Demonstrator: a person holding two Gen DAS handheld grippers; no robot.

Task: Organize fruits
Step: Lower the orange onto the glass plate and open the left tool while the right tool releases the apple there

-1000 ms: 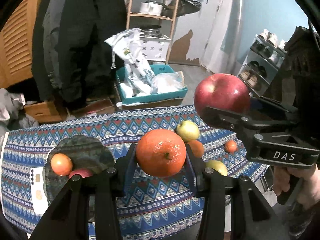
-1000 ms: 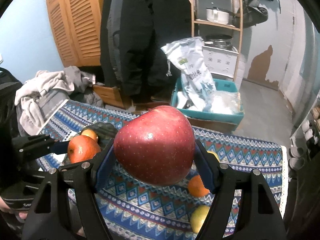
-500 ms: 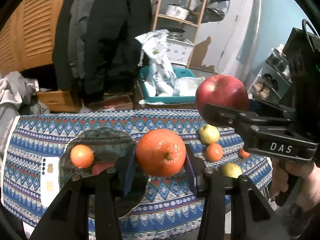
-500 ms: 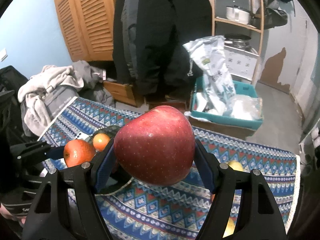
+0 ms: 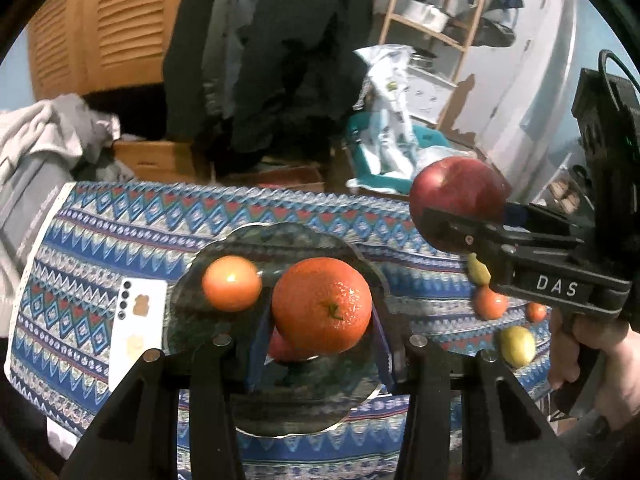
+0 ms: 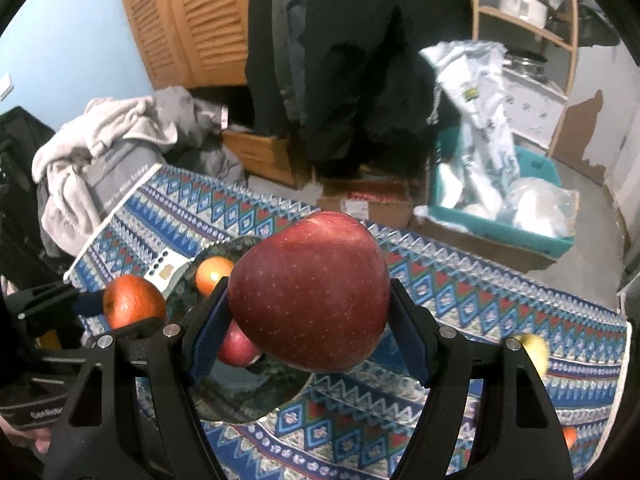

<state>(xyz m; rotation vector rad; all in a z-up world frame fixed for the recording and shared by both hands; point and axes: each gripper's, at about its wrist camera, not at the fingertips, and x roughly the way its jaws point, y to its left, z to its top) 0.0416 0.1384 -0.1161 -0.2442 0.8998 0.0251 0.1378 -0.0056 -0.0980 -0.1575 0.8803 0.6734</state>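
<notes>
Where the two wrist cameras look forward, items are listed outward from the dark plate as landmark.

1. Left gripper: clamped on an orange, held in the air above the near half of the plate; stem end faces the camera.
2. Right gripper: clamped on a large red apple, held above the plate's right edge; a hand grips its black handle marked "DAS".
3. Plate, scallop-rimmed, dark green: lies on a blue patterned tablecloth.
4. On the plate: a small orange fruit toward its far left; a small red apple toward its near side, partly hidden behind the grippers.
5. White phone: face down on the cloth, just beside the plate's left rim.
6. Loose fruit on the cloth, well to the right of the plate: two yellow-green fruits, two small orange fruits; kinds too small to tell.
7. Beyond the table, behind the plate: teal bin with plastic bags, grey clothes pile, dark hanging coats, wooden louvred doors, wooden shelf with metal pots.
</notes>
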